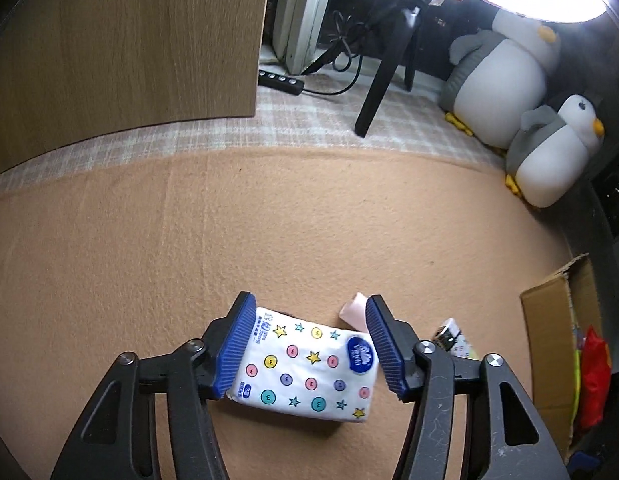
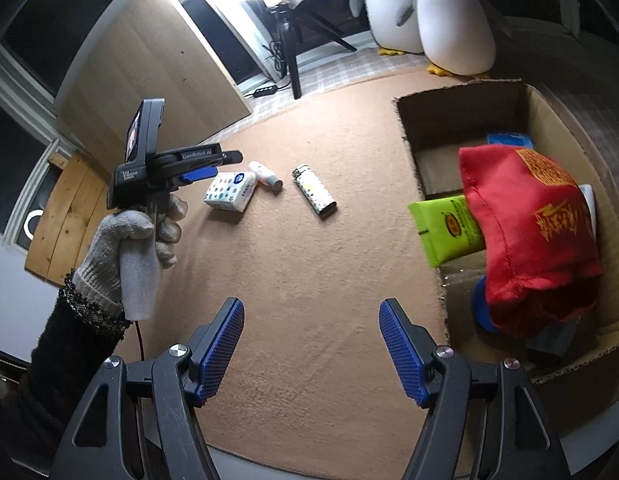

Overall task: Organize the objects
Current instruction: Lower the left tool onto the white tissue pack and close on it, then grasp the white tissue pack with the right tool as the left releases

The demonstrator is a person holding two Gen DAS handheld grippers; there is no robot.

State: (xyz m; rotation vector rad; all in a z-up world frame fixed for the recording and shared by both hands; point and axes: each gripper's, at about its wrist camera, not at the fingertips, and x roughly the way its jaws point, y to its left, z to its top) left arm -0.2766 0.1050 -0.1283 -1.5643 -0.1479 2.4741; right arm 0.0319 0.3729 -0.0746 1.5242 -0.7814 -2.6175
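1 tan carpet (image 2: 309, 280) covers most of the floor, w/ 1 strip of checked mat (image 1: 309, 120) beyond it. 1 wood-grain cabinet (image 1: 121, 48) stands at the far left. 2 plush penguins (image 1: 505, 80) sit side by side at the back, next to 1 black tripod (image 1: 381, 80) under a ring light. 1 open cardboard box (image 2: 549, 120) sits on the right; inside are 1 red cloth pouch (image 2: 533, 240) w/ gold characters too stylised to read, 1 green packet (image 2: 449, 228), 1 blue item at the back and approx. 1 more blue piece under the pouch, both unclear. 3 small things lie on the carpet: 1 tissue pack (image 1: 305, 368) printed w/ stars and dots, blue logo badge, writing too small to read; 1 pink-white tube (image 2: 265, 176) just beside it; 1 patterned lighter (image 2: 313, 196) near those 2, apart. Left gripper (image 1: 309, 344), marked "GenRobot.AI" on its side, is held by a gloved hand (image 2: 141, 240); its jaws sit either side of the tissue pack, left pad touching, right pad right at its edge, pack resting on the carpet. Right gripper (image 2: 311, 344) hovers over bare carpet, jaws apart, nothing between.
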